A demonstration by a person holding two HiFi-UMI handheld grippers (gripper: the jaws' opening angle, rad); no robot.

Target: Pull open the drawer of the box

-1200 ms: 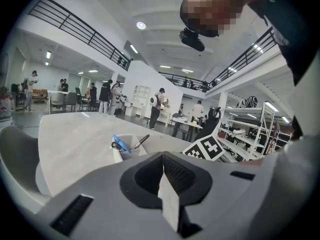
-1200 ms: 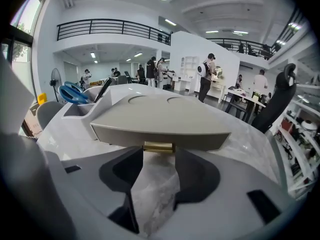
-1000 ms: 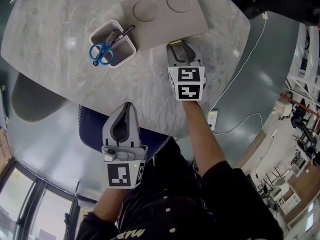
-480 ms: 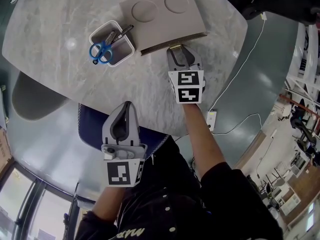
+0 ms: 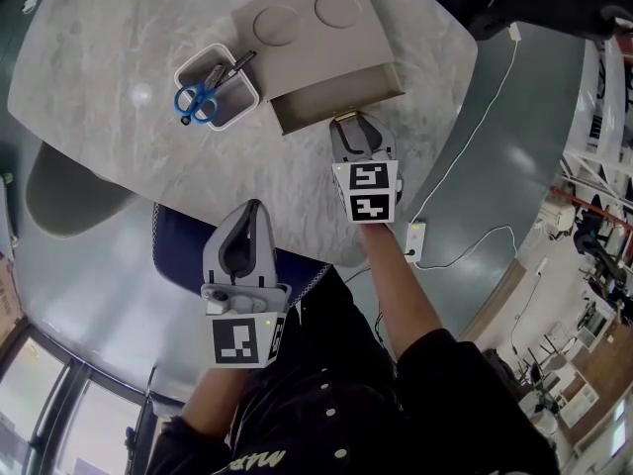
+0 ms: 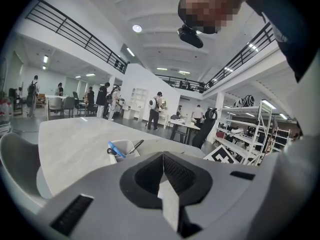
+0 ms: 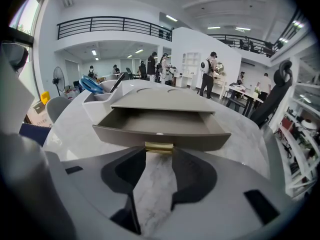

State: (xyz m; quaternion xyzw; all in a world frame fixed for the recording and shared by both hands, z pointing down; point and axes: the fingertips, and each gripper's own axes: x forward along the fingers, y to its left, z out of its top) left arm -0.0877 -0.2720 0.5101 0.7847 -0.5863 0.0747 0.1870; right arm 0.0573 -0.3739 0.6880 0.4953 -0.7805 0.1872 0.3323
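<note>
Drawer (image 5: 336, 96) gapes open, handle (image 5: 345, 117) in right hand-held gripper (image 5: 347, 124).

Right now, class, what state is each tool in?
Left tool: closed, empty.
Right tool: closed on the drawer handle.

The box (image 5: 316, 43) sits toward the table's (image 5: 119, 156) far right, its drawer (image 5: 336, 102) standing out toward the person. The drawer's handle (image 5: 346, 118) lies between the right gripper's (image 5: 352, 127) tips. Just left of the box, a tray (image 5: 244, 97) holds scissors (image 5: 196, 100) and a pen (image 5: 235, 67). The left gripper (image 5: 249, 212) hangs off the near edge, over a chair (image 5: 173, 255).
</note>
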